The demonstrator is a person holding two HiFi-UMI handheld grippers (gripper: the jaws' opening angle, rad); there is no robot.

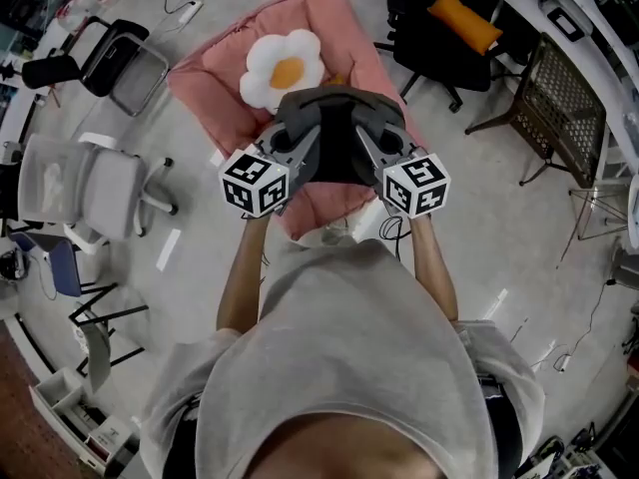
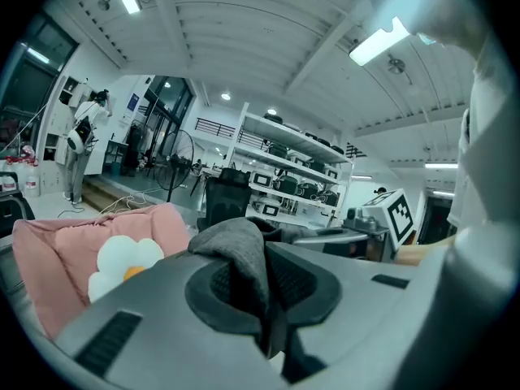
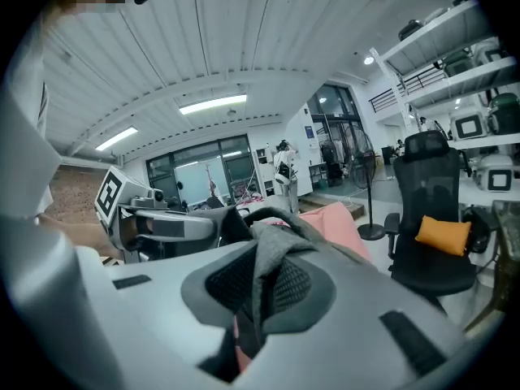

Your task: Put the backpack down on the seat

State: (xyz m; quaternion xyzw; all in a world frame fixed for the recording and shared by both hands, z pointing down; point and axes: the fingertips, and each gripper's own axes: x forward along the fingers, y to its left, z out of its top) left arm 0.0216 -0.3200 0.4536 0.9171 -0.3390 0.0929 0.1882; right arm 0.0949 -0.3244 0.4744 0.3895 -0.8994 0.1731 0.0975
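Observation:
A dark grey backpack (image 1: 336,140) hangs between my two grippers, held up above the near end of a pink cushioned seat (image 1: 339,18). A white flower-shaped pillow (image 1: 285,68) lies on that seat. My left gripper (image 1: 291,146) is shut on a fold of the backpack's grey fabric (image 2: 242,250), which its pads pinch. My right gripper (image 1: 383,144) is shut on another grey fold (image 3: 272,254) of the same backpack. In the left gripper view the pink seat (image 2: 49,258) and pillow (image 2: 122,260) lie beyond the jaws. The backpack's lower part is hidden behind the grippers.
A black office chair with an orange cushion (image 1: 451,16) stands right of the seat, with a wire-mesh chair (image 1: 564,98) further right. A grey office chair (image 1: 90,183) and a black chair (image 1: 112,58) stand at the left. Cables lie on the floor. A person (image 2: 81,140) stands far off.

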